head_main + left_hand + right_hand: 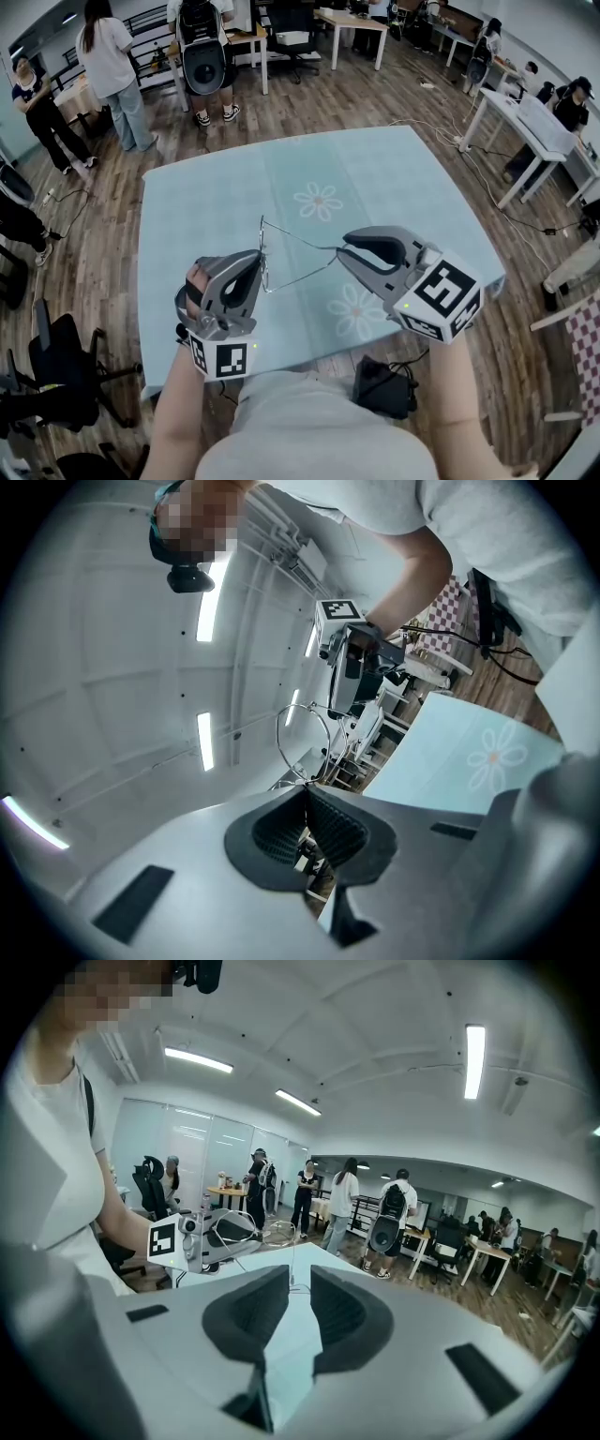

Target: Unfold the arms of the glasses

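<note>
Left gripper view: left gripper clamped shut on wire glasses; right gripper slightly parted, glasses arm between pads, ungripped.

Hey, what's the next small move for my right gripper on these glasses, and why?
Probably close the right gripper fully on the thin wire arm. Its jaws stand slightly apart with that arm between them, not pinched. The left gripper is shut on the glasses at the rim, holding them up. A firm pinch should come before swinging the arm outward.
</note>
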The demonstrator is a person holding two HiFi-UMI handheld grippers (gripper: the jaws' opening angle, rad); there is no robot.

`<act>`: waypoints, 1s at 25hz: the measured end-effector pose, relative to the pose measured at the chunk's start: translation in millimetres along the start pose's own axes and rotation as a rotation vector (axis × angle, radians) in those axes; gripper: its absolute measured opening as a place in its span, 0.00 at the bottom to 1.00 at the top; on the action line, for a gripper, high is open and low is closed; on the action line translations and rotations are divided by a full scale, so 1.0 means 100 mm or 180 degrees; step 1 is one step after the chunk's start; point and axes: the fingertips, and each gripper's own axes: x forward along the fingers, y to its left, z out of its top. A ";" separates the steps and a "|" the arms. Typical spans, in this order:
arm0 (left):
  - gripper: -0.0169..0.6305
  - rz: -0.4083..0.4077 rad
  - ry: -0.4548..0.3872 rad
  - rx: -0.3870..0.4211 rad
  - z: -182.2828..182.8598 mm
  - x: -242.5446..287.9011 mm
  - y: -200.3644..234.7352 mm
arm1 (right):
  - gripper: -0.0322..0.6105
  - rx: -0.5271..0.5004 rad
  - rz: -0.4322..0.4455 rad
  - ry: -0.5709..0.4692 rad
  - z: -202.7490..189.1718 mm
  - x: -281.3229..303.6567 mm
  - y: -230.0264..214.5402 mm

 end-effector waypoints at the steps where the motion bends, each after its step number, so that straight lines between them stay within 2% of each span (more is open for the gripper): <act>1: 0.04 -0.0005 0.0007 0.0003 -0.01 0.00 0.00 | 0.17 0.0013 0.0009 0.0000 0.00 -0.01 -0.01; 19: 0.04 0.0071 0.0120 -0.0029 -0.09 0.04 0.04 | 0.15 -0.0143 0.0132 0.0014 0.01 -0.23 0.20; 25: 0.04 0.0066 0.0087 -0.0056 -0.07 0.04 0.02 | 0.20 -0.0263 -0.0216 -0.0049 -0.05 -0.27 -0.09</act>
